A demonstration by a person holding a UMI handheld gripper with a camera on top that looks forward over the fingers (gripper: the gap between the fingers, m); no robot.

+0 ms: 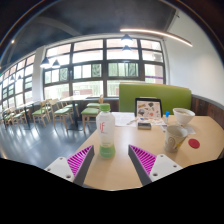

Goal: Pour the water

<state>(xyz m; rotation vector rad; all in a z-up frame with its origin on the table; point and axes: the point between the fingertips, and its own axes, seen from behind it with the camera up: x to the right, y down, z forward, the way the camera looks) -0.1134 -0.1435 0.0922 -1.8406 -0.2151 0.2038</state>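
A clear plastic bottle (105,131) with a white cap and greenish liquid in its lower part stands upright on the round wooden table (115,165). It is just ahead of my left finger (78,160), nearer that one than the right. My gripper (112,160) is open and empty, with the magenta pads wide apart and low over the table. A white cup or bowl (183,116) stands further off to the right, beyond the right finger (145,158). A glass (174,139) stands nearer on the right.
A tablet on a stand (148,109) and small items are at the table's far side. A white disc with a red spot (194,144) lies at the right. A green bench (155,97) stands behind, with chairs and tables (45,110) to the left under large windows.
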